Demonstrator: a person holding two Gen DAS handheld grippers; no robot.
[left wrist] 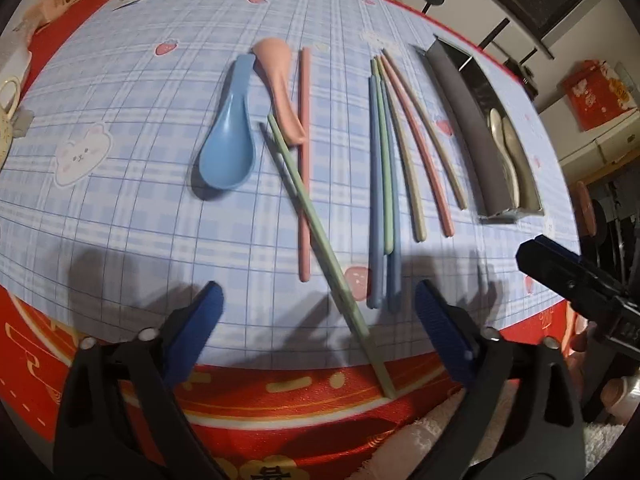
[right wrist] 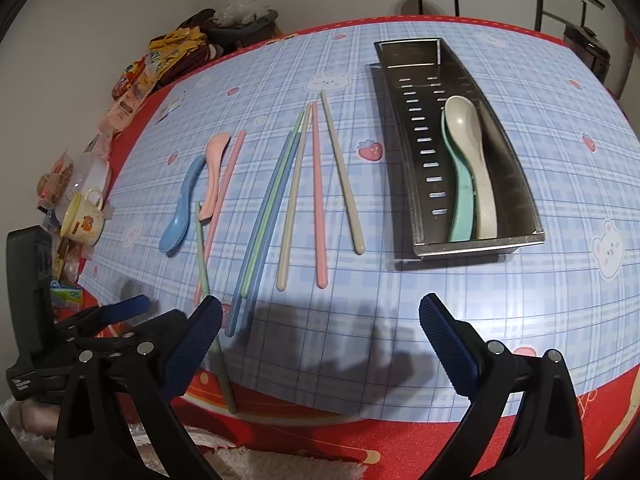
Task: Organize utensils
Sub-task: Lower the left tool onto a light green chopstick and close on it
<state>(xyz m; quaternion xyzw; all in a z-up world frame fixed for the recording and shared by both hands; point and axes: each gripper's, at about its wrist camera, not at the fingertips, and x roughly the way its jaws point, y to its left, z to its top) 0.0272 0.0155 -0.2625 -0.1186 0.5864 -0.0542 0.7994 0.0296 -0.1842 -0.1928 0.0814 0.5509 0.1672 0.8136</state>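
Left tool wide, empty, over green chopstick | right tool wide, empty | risk: chopstick overhung surface edge, lower centre; off-centre pinch likely tipped it off, nudged pink spoon.

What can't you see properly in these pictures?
- Metal tray: in the left view its near wall hides most of the inside.
- Green chopstick: in the right view the right claw covers part of it.
- Snack packets: print too small to read.
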